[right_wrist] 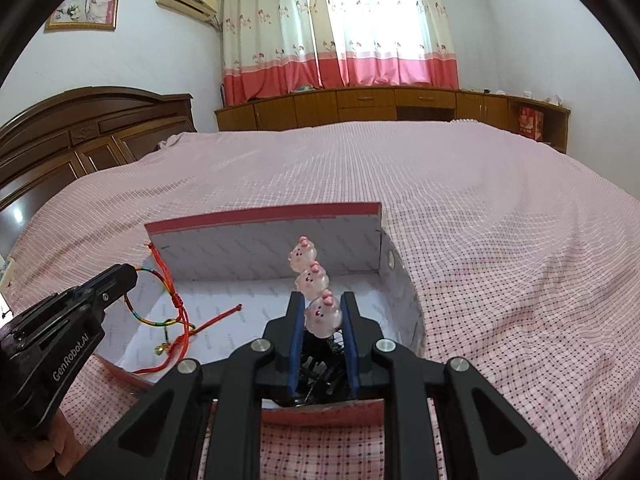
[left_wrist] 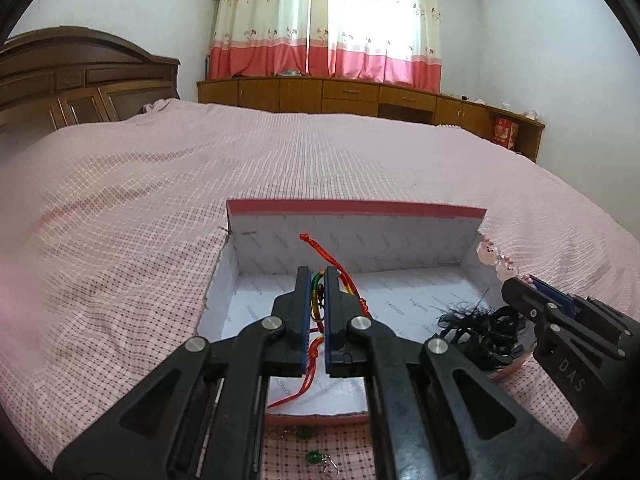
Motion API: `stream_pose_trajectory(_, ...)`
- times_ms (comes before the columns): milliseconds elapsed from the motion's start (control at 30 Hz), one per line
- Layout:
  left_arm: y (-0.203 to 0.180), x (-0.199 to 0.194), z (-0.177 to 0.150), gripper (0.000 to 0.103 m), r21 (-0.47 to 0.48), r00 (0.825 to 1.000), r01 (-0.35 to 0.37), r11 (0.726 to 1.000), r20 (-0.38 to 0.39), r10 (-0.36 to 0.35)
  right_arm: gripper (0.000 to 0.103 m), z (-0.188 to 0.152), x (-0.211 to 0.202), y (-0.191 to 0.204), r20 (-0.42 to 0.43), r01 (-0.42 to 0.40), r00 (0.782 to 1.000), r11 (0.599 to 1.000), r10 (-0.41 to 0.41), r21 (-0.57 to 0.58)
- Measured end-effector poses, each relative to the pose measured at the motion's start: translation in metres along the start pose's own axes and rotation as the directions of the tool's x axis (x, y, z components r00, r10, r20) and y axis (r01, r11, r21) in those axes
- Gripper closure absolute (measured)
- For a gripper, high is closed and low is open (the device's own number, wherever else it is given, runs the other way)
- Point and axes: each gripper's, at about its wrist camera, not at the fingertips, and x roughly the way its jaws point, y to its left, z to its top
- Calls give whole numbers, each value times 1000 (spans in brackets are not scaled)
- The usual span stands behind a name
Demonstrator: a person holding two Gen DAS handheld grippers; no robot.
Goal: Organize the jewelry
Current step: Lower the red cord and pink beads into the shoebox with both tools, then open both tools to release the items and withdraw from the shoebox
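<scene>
My left hand-held gripper is clenched on the multicoloured cord bracelet — light, limp, its red tails dangling into the open box on the bed. My right hand-held gripper is clamped on the pink pig-bead bracelet; its beads look hard, glossy and slippery, so I judge a grip across one bead's widest part is safest. Both hang over the box, where a black tangle already lies. The lining reads "FASHION" — the grippers read "GenRobot.AI" and "DAS".
</scene>
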Motion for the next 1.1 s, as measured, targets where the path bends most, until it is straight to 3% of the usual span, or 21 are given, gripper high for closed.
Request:
stream_pose_trajectory(433, 7, 20, -5, 103, -45, 997, 8, 999, -70, -11, 83, 1, 18, 1, -35, -12, 999, 1000, 13, 9)
stream_pose_trajectory(500, 6, 21, -5, 99, -40, 997, 10, 999, -77, -13, 81, 2, 18, -1, -34, -15, 999, 1000, 16, 17)
stream_pose_trajectory(567, 6, 21, -5, 84, -33, 997, 10, 999, -80, -13, 73, 3, 18, -4, -36, -15, 999, 1000, 16, 27)
stream_pose_trajectory(633, 4, 19, -4, 78, -28, 998, 12, 1000, -69, -14, 69, 3, 18, -6, -38, -20, 999, 999, 22, 42)
stream_pose_trajectory(1100, 8, -17, 5, 76, -24, 999, 12, 1000, -38, -13, 69, 13, -17, 0, 16, -29, 999, 999, 29, 42)
